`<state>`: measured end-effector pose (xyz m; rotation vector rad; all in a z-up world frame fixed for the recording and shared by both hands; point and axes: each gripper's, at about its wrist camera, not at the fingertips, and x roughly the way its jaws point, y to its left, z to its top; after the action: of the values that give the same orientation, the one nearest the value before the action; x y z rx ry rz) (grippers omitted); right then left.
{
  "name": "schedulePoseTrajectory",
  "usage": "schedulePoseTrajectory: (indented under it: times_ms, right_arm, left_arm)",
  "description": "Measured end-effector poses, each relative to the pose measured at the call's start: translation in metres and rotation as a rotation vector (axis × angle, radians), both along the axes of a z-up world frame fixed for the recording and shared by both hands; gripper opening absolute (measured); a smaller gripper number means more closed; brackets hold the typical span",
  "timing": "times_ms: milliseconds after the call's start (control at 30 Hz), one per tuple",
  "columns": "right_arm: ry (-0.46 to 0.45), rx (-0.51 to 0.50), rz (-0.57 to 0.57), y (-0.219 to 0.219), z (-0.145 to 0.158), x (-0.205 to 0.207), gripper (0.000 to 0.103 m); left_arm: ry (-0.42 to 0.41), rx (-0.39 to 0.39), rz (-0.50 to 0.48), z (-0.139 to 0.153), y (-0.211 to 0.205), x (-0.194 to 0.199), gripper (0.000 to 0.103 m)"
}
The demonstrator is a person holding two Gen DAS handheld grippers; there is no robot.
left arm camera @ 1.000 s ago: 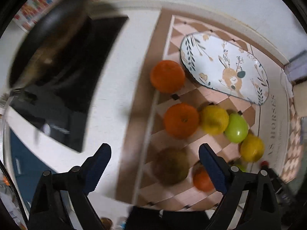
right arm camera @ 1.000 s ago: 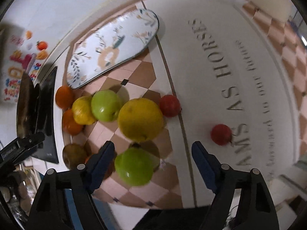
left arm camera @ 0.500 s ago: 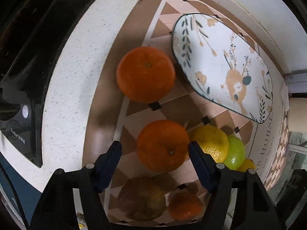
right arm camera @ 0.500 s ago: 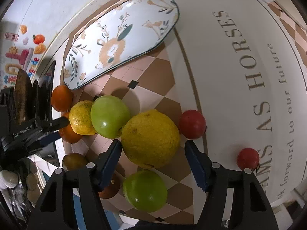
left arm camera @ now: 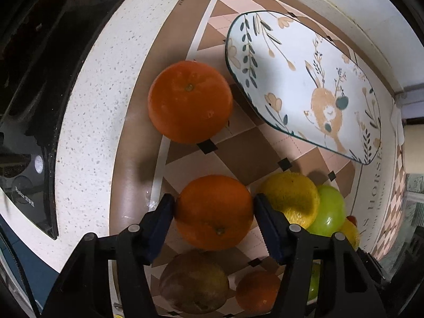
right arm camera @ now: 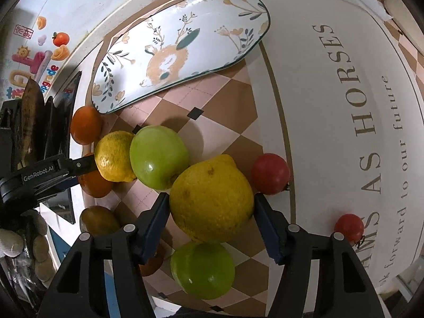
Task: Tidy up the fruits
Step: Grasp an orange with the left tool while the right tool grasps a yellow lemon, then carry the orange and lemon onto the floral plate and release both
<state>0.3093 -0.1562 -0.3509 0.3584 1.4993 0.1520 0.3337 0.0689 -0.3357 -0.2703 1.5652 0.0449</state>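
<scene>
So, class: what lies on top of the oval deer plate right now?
Nothing: the plate shows only its painted deer and leaves. All fruit sits off it on the checked mat. What lies under the plate is covered.

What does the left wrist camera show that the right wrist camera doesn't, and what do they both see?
Only the left wrist view shows the left gripper from behind, its jaws just closed onto an orange, and the speckled white counter. Only the right wrist view shows the right gripper, jaws just closed around a big lemon, two red tomatoes, and cartoon wall stickers. Both show the oval deer plate, the checkered mat, a second orange and a green apple.
</scene>
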Motion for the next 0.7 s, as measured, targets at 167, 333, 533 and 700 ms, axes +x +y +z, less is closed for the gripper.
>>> schedulePoseTrajectory:
  times_ms: [167, 333, 533, 700]
  right_arm:
    - [-0.02, -0.003, 0.004, -0.006, 0.008, -0.005, 0.066]
    - [-0.048, 0.017, 0.001, -0.015, 0.027, -0.009, 0.066]
    - [-0.127, 0.082, -0.025, -0.024, 0.072, 0.015, 0.066]
    - [-0.2, 0.06, -0.017, -0.027, 0.093, 0.074, 0.066]
  left_arm:
    - [0.007, 0.019, 0.003, 0.005, -0.004, -0.009, 0.059]
    - [-0.022, 0.0, 0.0, 0.03, -0.004, -0.03, 0.058]
    - [-0.091, -0.109, 0.01, 0.08, -0.012, -0.017, 0.058]
    - [-0.164, -0.15, -0.041, 0.106, -0.037, 0.051, 0.058]
